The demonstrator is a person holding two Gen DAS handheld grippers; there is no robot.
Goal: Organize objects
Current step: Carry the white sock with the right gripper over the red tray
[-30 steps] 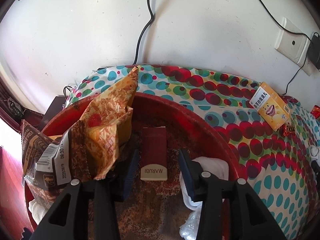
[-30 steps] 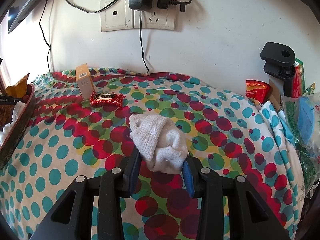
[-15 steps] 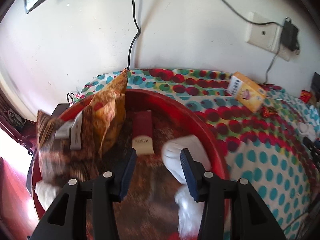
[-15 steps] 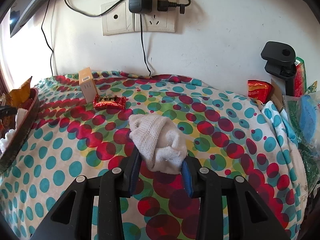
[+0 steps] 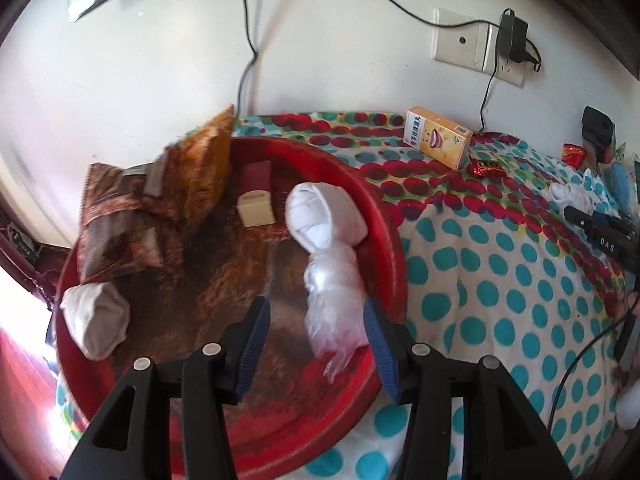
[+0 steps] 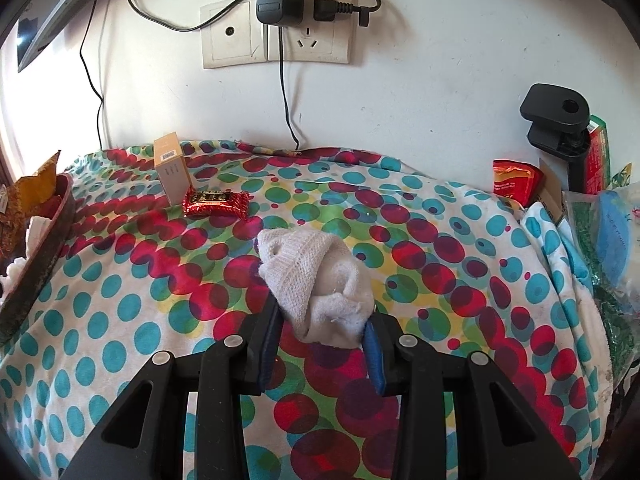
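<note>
Clamped on a cream rolled sock point(image 6: 316, 292), the right gripper point(image 6: 322, 342) holds it above the dotted cloth point(image 6: 120, 320); the left gripper point(image 5: 316, 346) hangs with fingers apart over the red tray point(image 5: 386, 240). Judged next: carry the sock far left into that tray. Since a second ago, the left has pulled back from the maroon box point(image 5: 256, 194).

Left gripper point(image 5: 316, 344): you draw it up and back from the red tray point(image 5: 390, 248), its jaws standing empty; the maroon box point(image 5: 256, 196) now lies well ahead of them. White sock roll point(image 5: 324, 216) and crumpled plastic point(image 5: 334, 304) now come fully into view.
</note>
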